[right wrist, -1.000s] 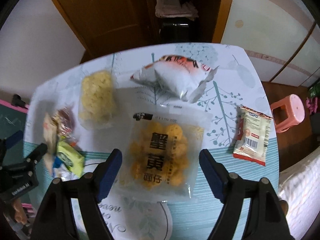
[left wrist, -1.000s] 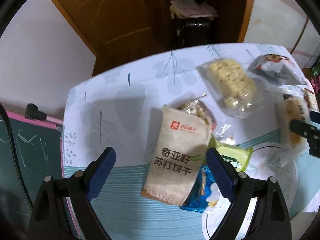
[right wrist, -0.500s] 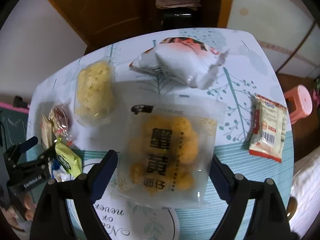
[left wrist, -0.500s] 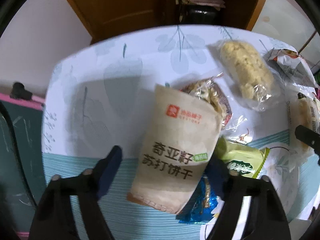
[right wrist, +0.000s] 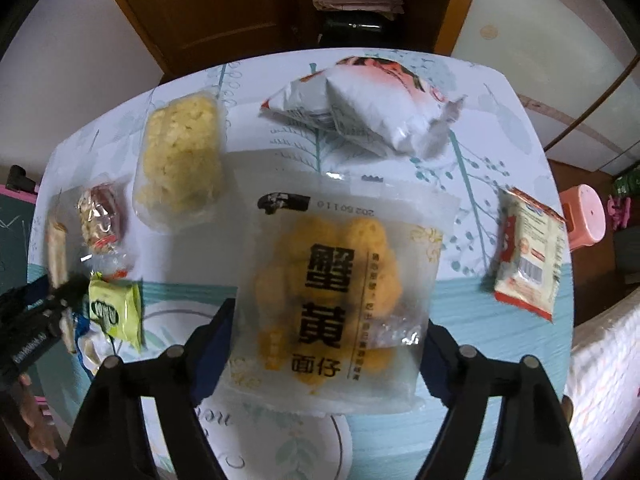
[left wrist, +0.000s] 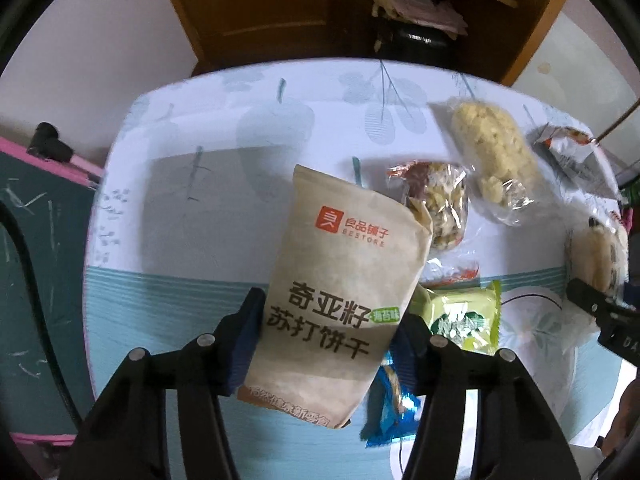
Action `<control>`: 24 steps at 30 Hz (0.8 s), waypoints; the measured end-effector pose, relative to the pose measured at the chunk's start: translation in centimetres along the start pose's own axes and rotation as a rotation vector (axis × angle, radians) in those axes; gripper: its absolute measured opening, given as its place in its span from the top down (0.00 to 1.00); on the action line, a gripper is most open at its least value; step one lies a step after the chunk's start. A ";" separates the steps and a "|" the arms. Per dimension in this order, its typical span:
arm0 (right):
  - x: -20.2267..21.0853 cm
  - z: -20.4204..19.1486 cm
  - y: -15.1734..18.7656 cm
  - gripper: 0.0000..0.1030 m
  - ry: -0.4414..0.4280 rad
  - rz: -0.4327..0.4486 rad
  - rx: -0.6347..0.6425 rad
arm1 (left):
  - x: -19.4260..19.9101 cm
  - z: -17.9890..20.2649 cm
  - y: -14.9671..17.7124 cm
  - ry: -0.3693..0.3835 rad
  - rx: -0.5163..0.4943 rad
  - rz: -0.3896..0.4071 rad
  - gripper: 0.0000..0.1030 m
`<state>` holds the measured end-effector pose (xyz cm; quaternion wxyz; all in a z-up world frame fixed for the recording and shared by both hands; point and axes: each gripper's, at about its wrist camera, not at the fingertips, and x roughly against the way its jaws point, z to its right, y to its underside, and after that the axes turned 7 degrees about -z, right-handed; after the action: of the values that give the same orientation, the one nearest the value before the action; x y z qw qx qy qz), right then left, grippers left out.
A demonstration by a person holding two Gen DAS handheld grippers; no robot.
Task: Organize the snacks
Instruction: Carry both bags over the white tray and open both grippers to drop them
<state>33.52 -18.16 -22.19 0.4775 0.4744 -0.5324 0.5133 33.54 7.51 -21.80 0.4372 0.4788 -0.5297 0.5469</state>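
On the bench (left wrist: 168, 208), under its leaf-print cloth, the left gripper (left wrist: 326, 330) points steeply down over a tan paper-look cracker bag with dark print (left wrist: 340, 280). Its jaws are closing, with the bag's lower half between them; whether the pads already press on it cannot be told. The bag looks light and puffed with air, its contents brittle, so a gentle squeeze across the sides seems right; the film is probably slick.

Beside it lie one clear packet of mixed nuts (left wrist: 436, 204), one small green wrapper (left wrist: 464, 316) and one blue wrapper (left wrist: 390, 408) partly under the bag. Further right lies one clear bag of pale yellow puffed pieces (right wrist: 180, 156).

The right gripper (right wrist: 326, 344) straddles a frosted bag of orange noodle rounds (right wrist: 340, 276), jaws closing yet still apart at its edges, not clearly pinching. This bag is wide, floppy and likely crushable; its side edges look like the place to grip. Beyond it sit one white foil bag with red print (right wrist: 372, 108) and, far right, one small red-and-cream packet (right wrist: 528, 252). Eight snacks in all are countable.
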 end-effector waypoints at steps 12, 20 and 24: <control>10.3 1.9 8.4 0.24 -0.118 0.212 0.023 | 13.3 1.0 6.7 0.028 -0.095 0.186 0.45; 19.5 2.3 17.2 0.23 -0.202 0.410 0.067 | 23.6 3.3 16.6 0.104 -0.195 0.353 0.45; 22.1 2.2 22.1 0.23 -0.249 0.481 0.093 | 27.4 3.2 21.1 0.130 -0.188 0.417 0.45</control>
<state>9.40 -20.13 -2.26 0.2507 0.4151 -0.6602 0.5736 8.58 2.29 1.82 0.3906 0.2802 -0.6364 0.6032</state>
